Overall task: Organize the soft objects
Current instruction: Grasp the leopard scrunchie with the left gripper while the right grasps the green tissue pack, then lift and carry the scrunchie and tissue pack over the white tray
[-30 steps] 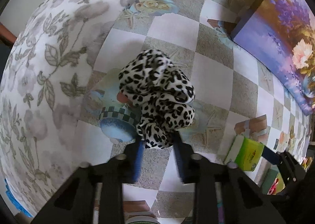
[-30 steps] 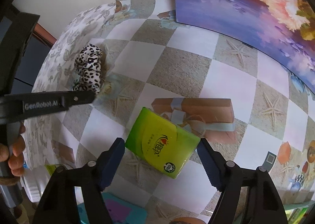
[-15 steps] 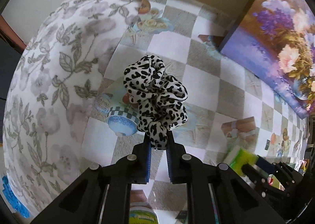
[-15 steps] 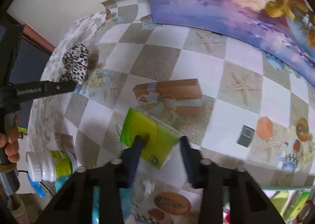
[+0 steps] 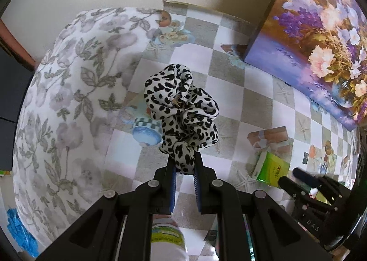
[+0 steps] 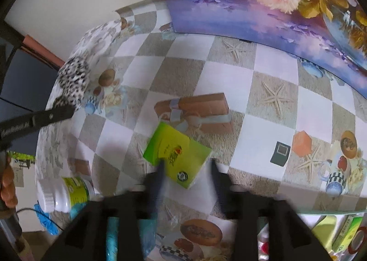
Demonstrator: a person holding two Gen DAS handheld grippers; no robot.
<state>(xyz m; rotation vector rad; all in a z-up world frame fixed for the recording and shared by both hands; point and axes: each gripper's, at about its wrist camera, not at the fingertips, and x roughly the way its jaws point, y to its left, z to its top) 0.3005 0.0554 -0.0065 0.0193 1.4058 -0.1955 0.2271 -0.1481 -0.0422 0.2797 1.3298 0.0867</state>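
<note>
Here, keep the left gripper (image 5: 184,170) clamped on the leopard-print scrunchie (image 5: 183,112), raised above the tablecloth (image 6: 231,91), while the right gripper (image 6: 187,175), jaws apart, straddles the green tissue pack (image 6: 177,157) squarely before closing.

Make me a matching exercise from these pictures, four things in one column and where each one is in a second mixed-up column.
Things:
1. leopard-print scrunchie
2. green tissue pack
3. white bottle
4. flower painting

Places:
A. lying on its side at the table's left edge
B. standing at the back of the table
C. clamped in the left gripper
D. on the checkered tablecloth, just ahead of the right gripper

Pairs: 1-C, 2-D, 3-A, 4-B
</note>
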